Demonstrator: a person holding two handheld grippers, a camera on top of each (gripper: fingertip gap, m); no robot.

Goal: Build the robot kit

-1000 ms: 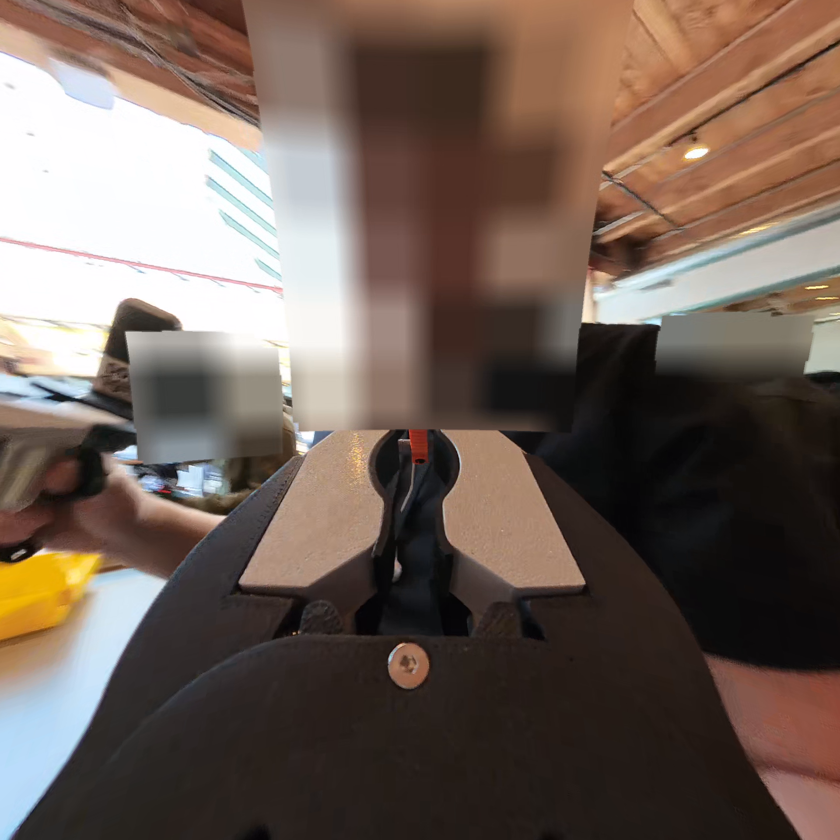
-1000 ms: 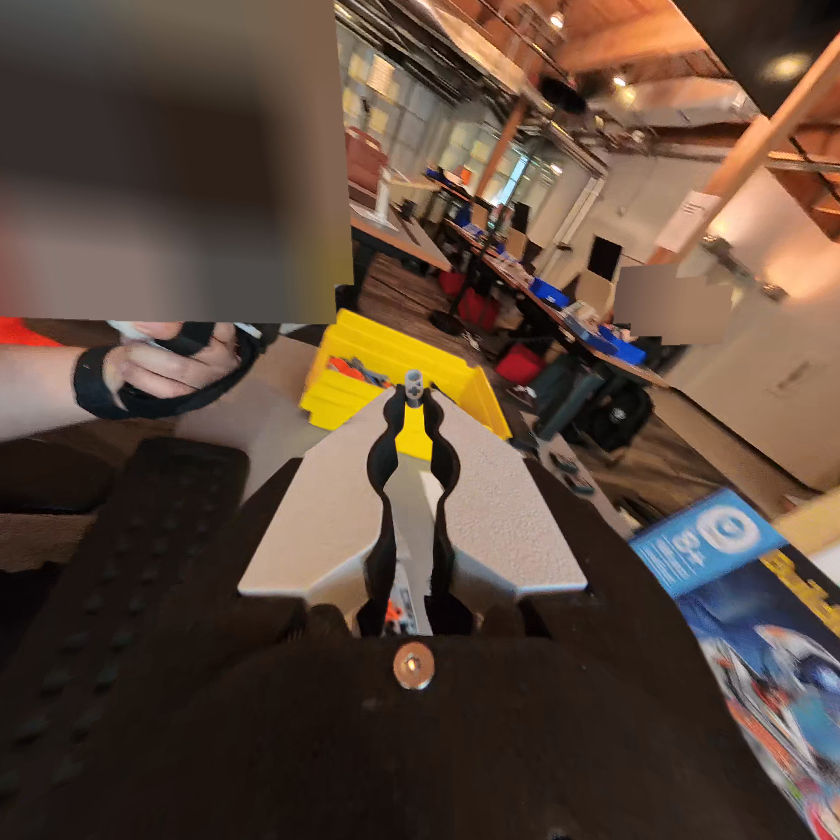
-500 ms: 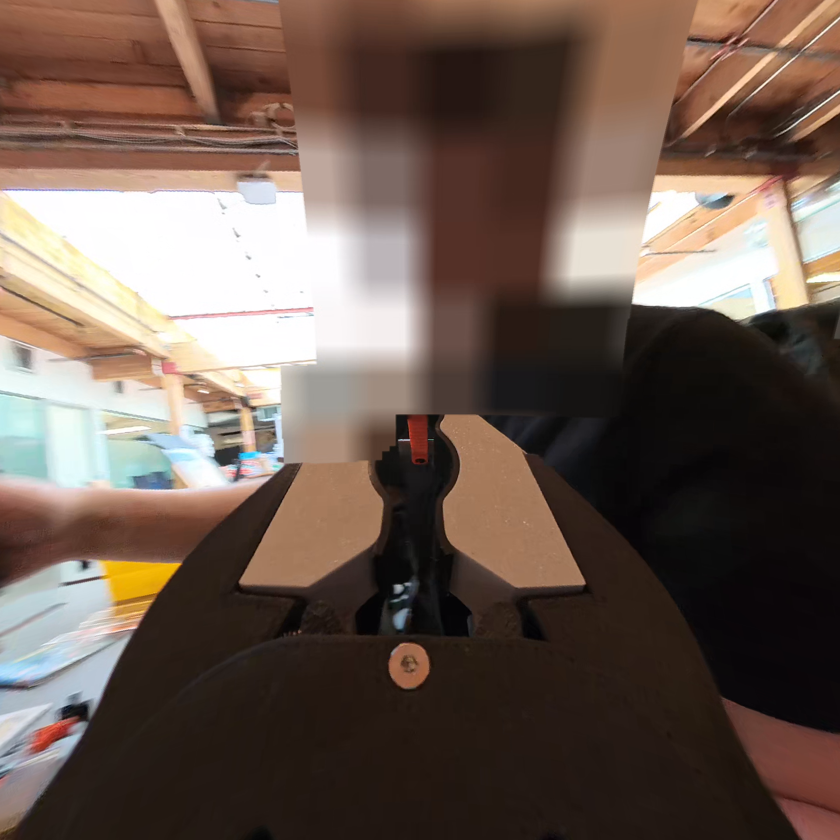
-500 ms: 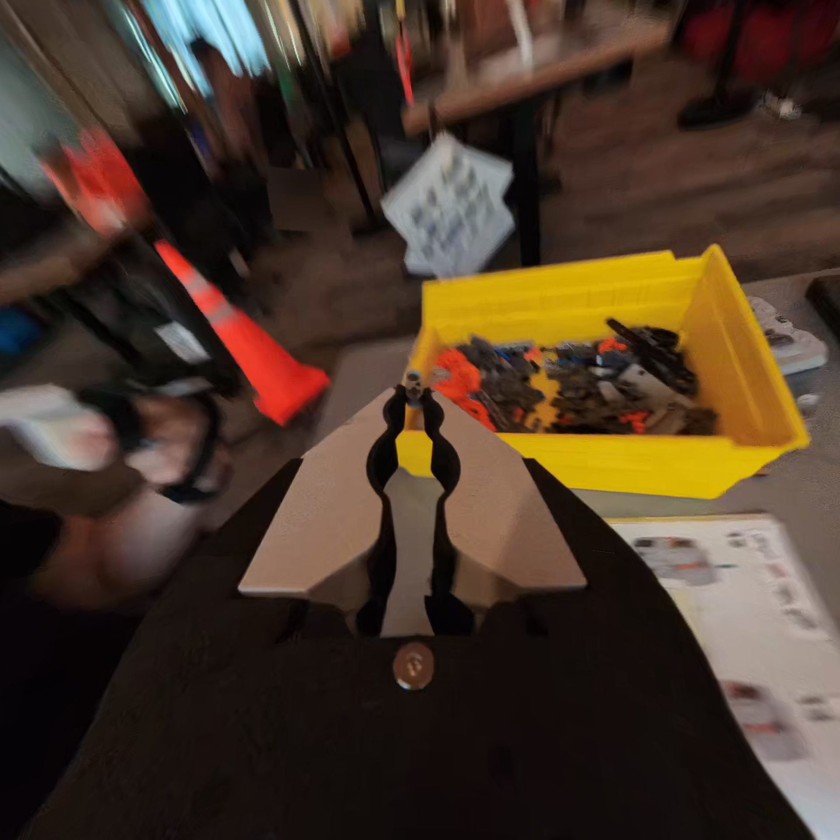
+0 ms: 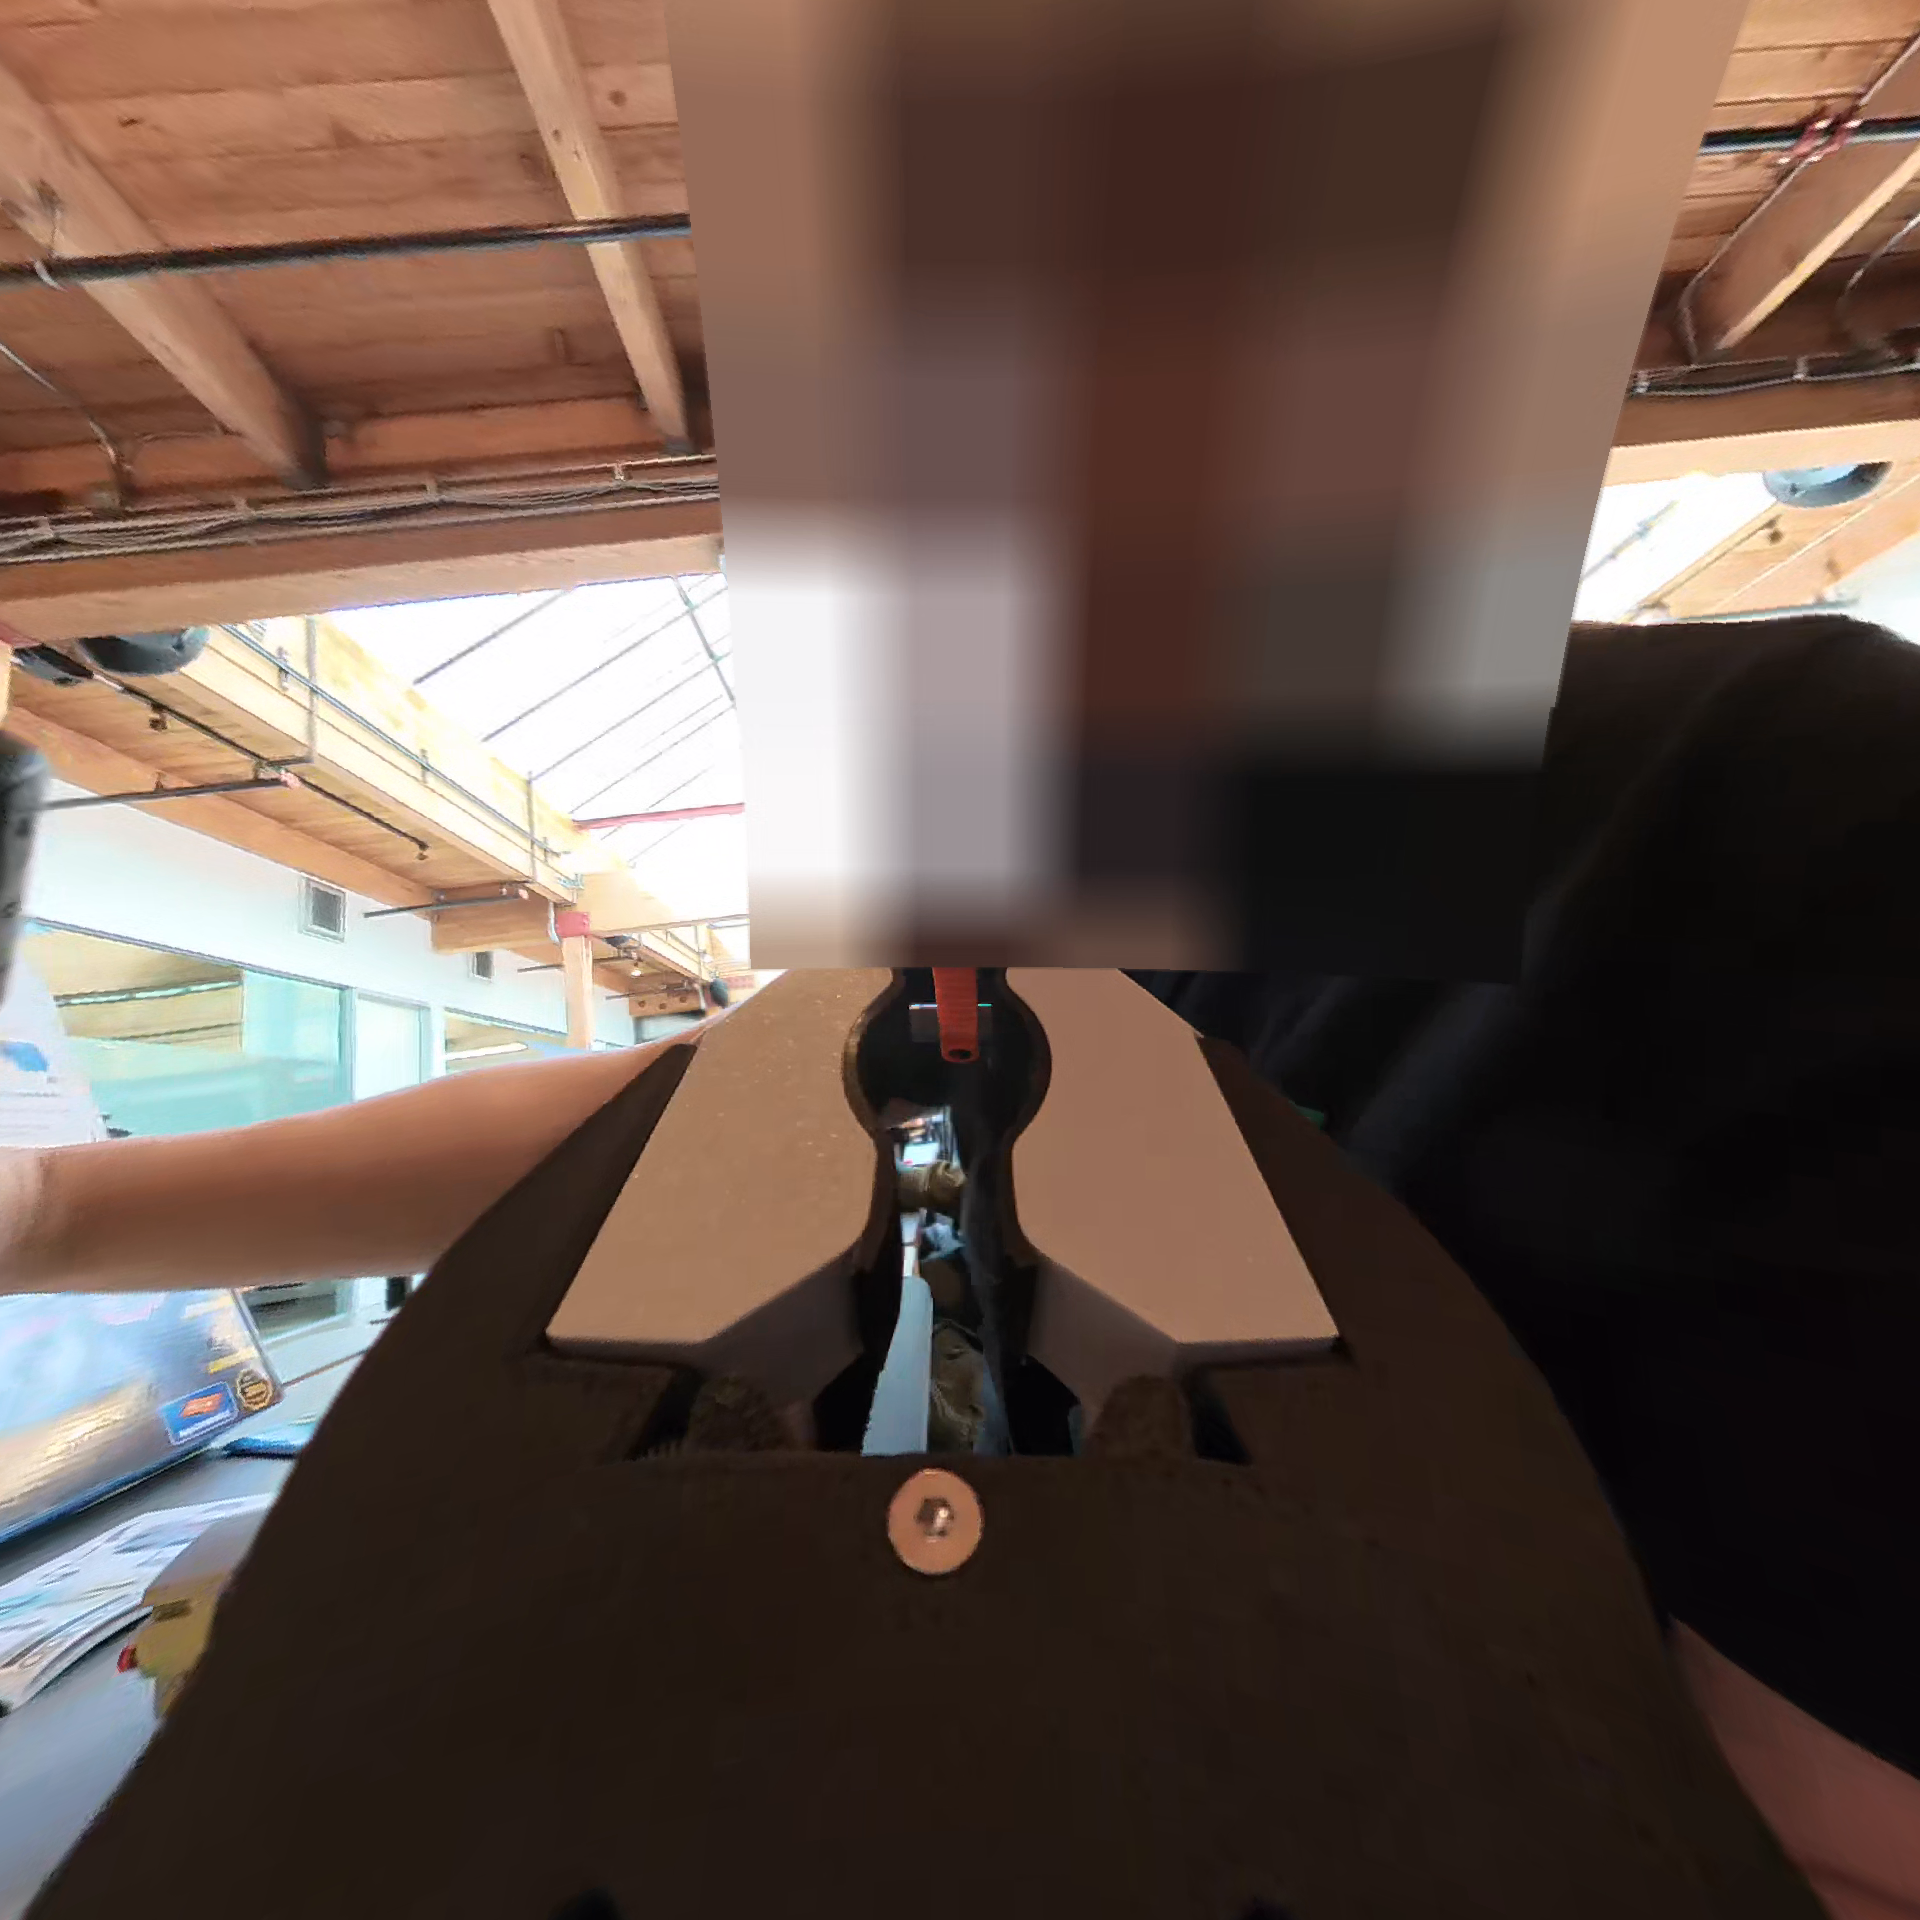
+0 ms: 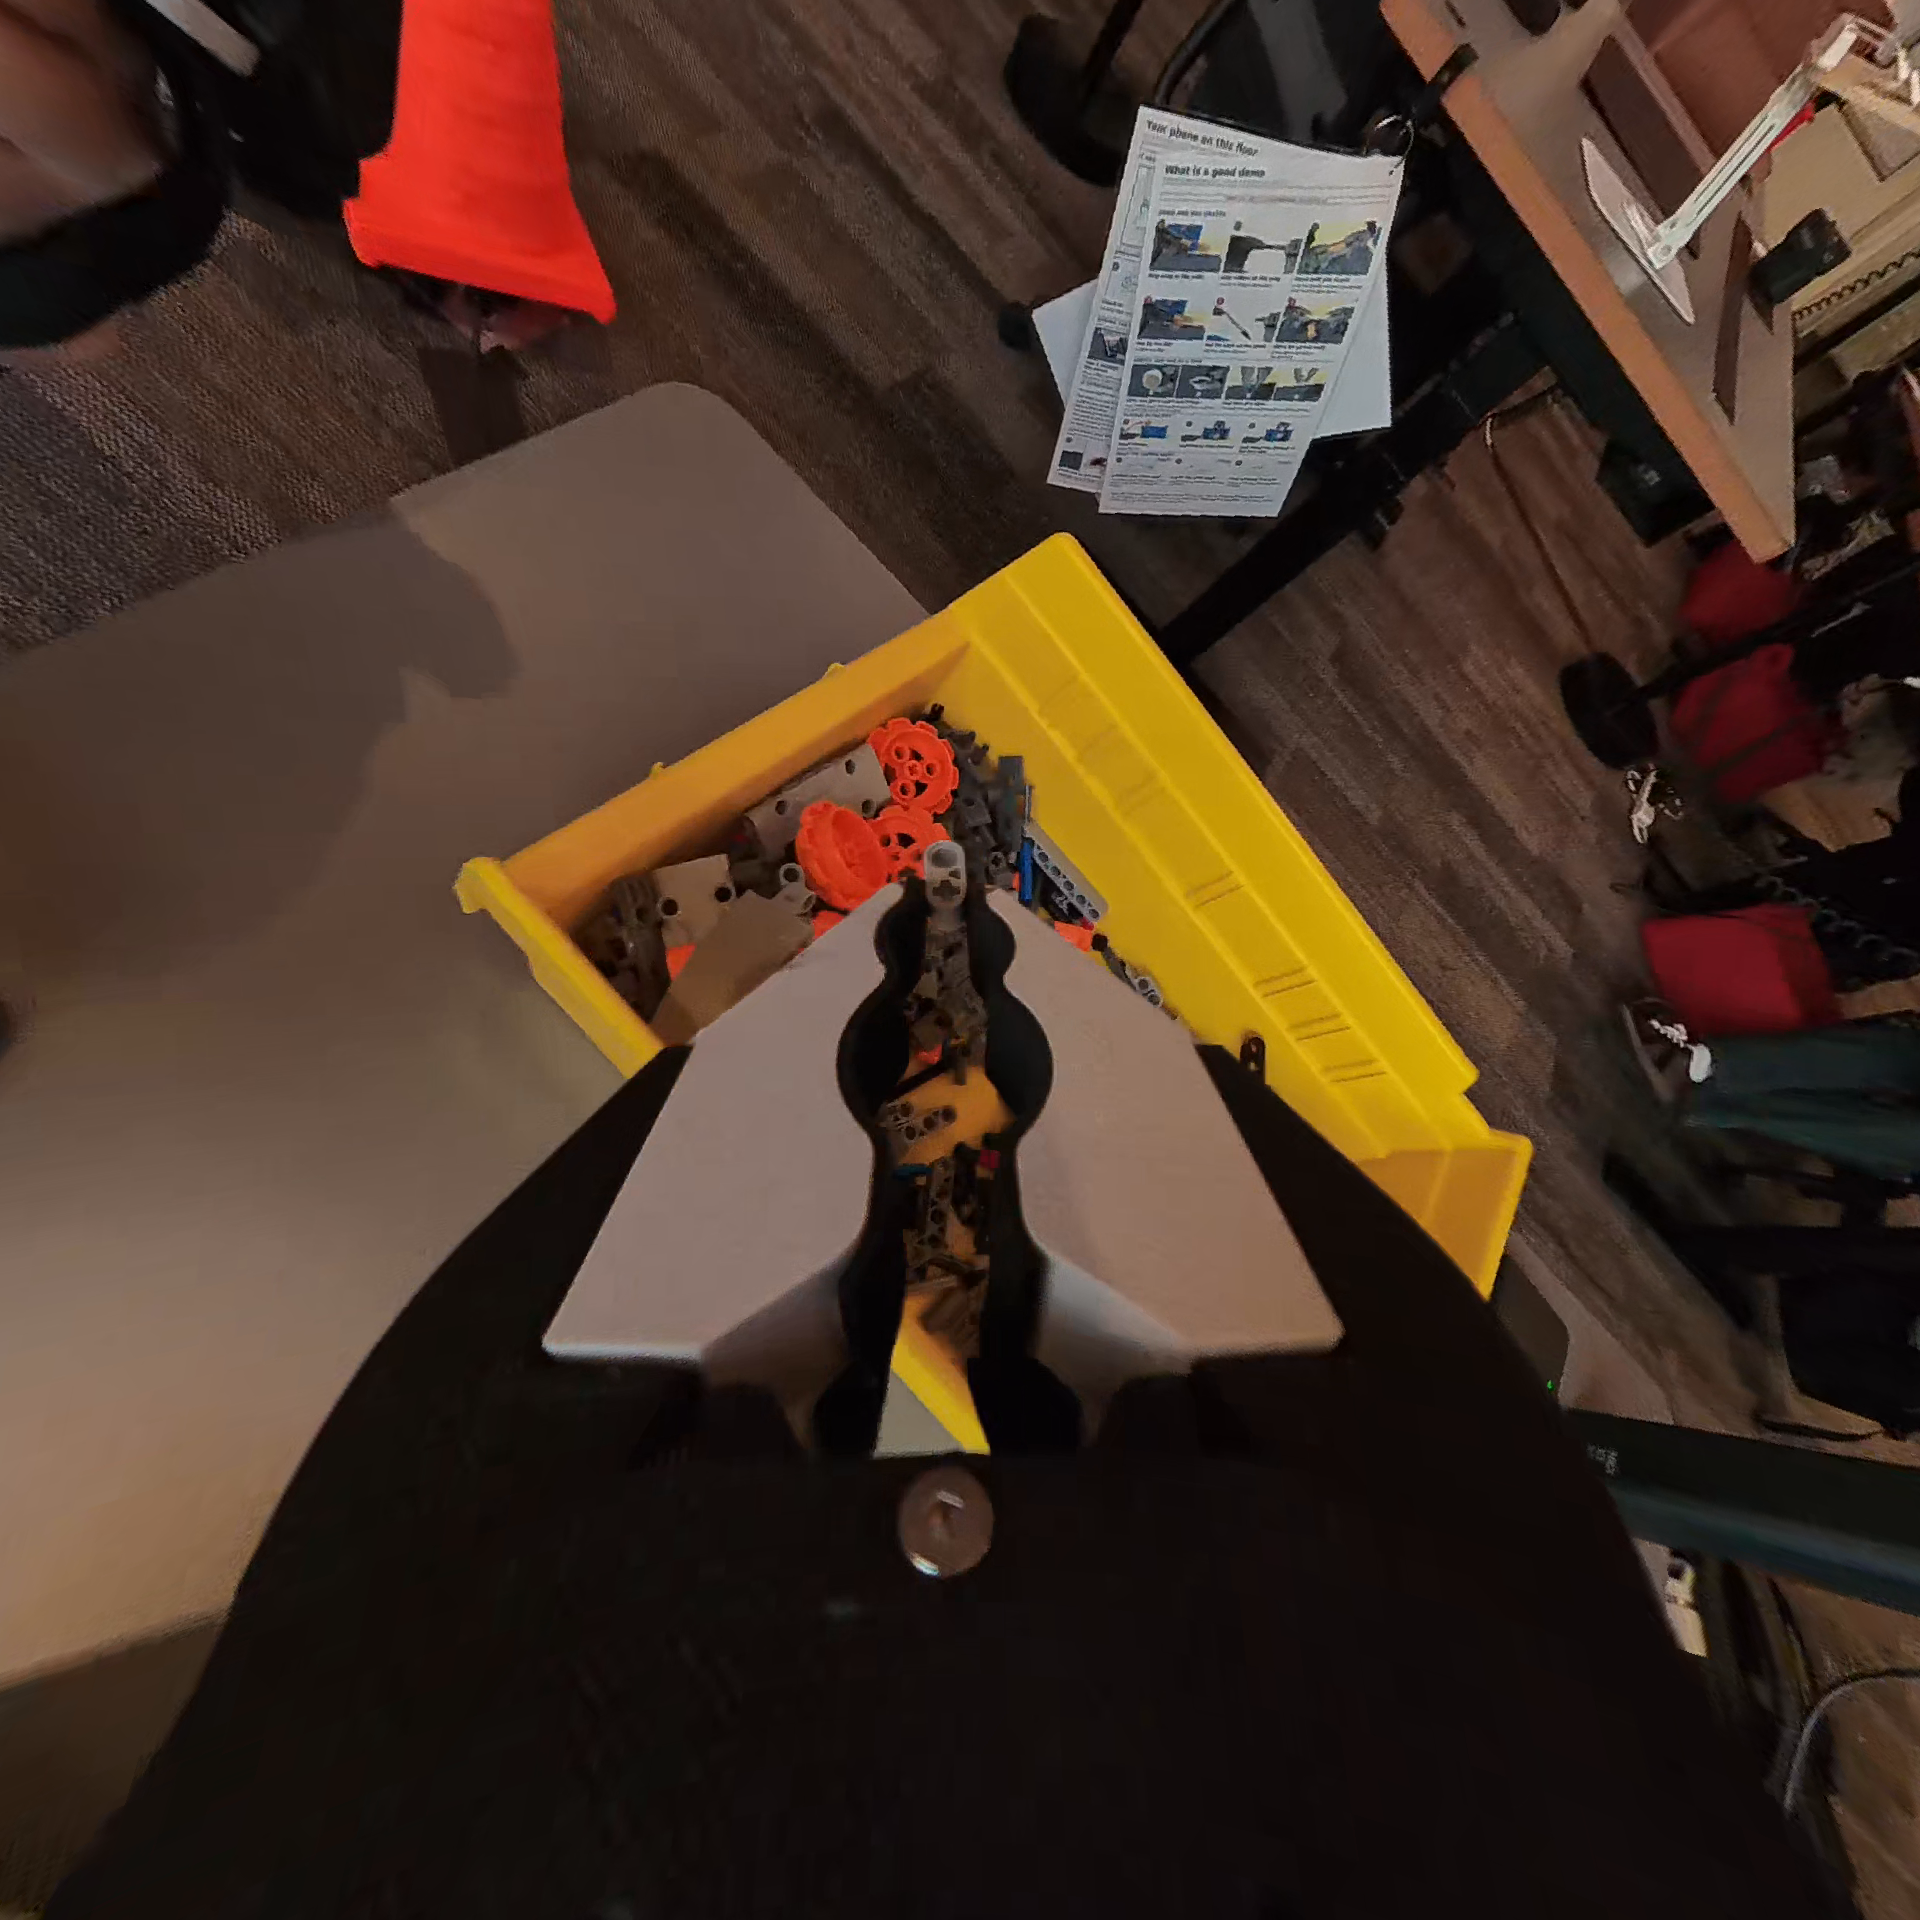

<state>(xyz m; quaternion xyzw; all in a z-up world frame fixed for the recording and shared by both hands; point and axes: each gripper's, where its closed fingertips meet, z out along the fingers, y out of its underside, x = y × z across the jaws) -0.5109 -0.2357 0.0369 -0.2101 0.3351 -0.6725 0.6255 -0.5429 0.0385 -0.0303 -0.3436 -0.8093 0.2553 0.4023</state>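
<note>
My left gripper (image 5: 951, 997) is shut on a small orange pin (image 5: 954, 1023) and points up toward a person in dark clothes (image 5: 1662, 1039) and the wooden ceiling. The fingertips are partly hidden by a blurred patch. My right gripper (image 6: 943, 883) is shut on a small grey connector piece (image 6: 943, 871) and hangs over a yellow bin (image 6: 1164, 790) full of loose orange, grey and black building parts (image 6: 883, 821). The bin sits on a grey table (image 6: 260, 883).
A bare forearm (image 5: 312, 1164) crosses the left wrist view at left. A blue box (image 5: 114, 1392) and booklet pages (image 5: 73, 1600) lie low left. An orange cone (image 6: 478, 156), hanging printed sheets (image 6: 1236, 322), another desk (image 6: 1621, 260) and red bags (image 6: 1735, 956) surround the table. Tip to tip, the grippers are about 30 centimeters apart.
My right gripper has swung from facing out across the room to pointing down over the yellow bin, still holding the grey piece. My left gripper has tilted further up, orange pin still held.
</note>
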